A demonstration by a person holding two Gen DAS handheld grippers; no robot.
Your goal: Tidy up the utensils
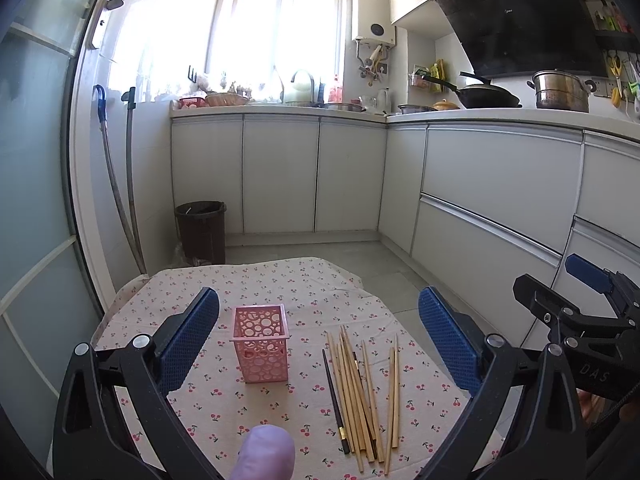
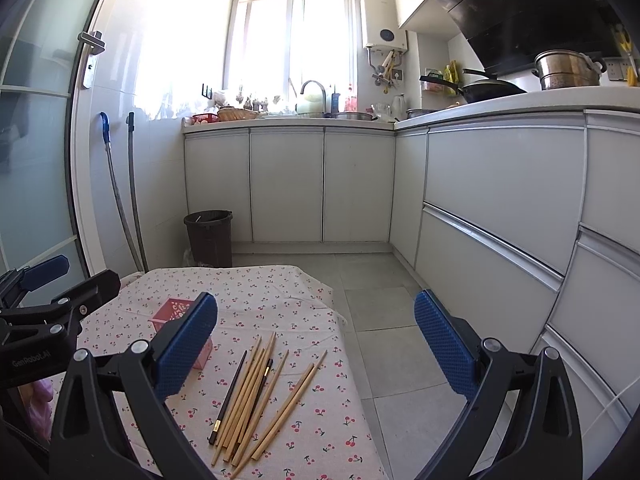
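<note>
Both grippers hover level above a small table draped in a cherry-print cloth [image 1: 248,280], the left gripper [image 1: 320,344] and the right gripper [image 2: 316,344] each with fingers spread wide and nothing between them. A pink perforated holder [image 1: 262,344] stands upright on the cloth, with a loose bundle of chopsticks [image 1: 360,392] lying flat just beside it, nearer the right gripper

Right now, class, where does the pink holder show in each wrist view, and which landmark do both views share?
Left wrist view: the pink holder stands lower centre on the cloth, in full view, left of the chopsticks.
Right wrist view: holder at lower left, partly hidden behind the right claw's left finger.
Shared landmark: the brown bin on the floor.
</note>
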